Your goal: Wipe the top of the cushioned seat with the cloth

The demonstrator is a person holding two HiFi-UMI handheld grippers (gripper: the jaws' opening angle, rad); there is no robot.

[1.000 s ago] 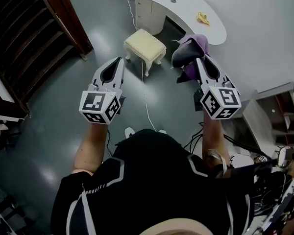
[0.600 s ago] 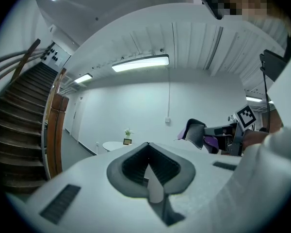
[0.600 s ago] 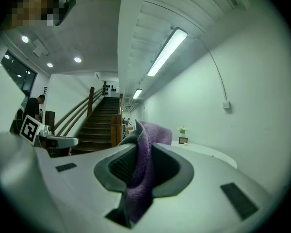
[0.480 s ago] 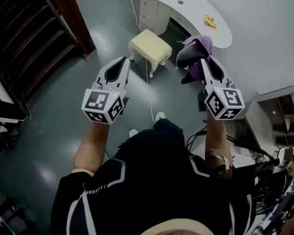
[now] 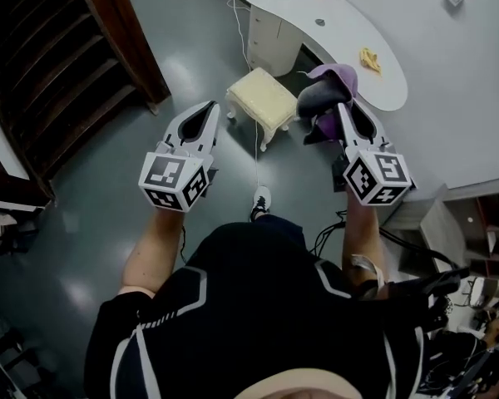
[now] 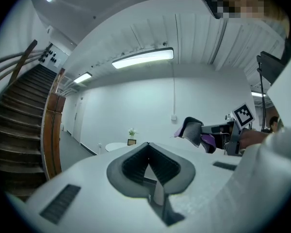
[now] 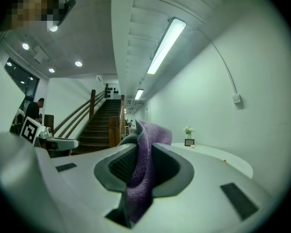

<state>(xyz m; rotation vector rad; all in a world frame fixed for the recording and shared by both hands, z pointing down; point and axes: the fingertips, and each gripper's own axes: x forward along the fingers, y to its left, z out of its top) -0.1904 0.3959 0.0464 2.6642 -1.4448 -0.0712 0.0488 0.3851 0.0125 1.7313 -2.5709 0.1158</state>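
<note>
Only the head view shows the cushioned seat (image 5: 266, 96). The cream stool stands on the grey floor (image 5: 91, 189) just in front of a curved white table (image 5: 341, 32), and neither gripper view shows it. The right gripper view shows the right gripper (image 7: 141, 152) clenched on the purple cloth (image 7: 144, 166), which fills the gap between its jaws and spills over their tips. From above, the cloth (image 5: 324, 94) bunches at the end of the right gripper (image 5: 337, 105), beside the seat's right edge and not lying on it. The left gripper view shows the left gripper (image 6: 148, 147) closed with its jaw tips together and nothing between them. Past it, the cloth (image 6: 200, 131) is held level with it. In the head view the left gripper (image 5: 209, 106) sits left of the seat. A white cord (image 5: 255, 152) runs across the floor from the seat toward the person's shoe (image 5: 262, 199). A small yellow thing (image 5: 368, 59) lies on the table. A dark wooden staircase (image 5: 66, 56) rises at the left, and white walls and a long ceiling lamp (image 6: 143, 57) show in the gripper views.
</note>
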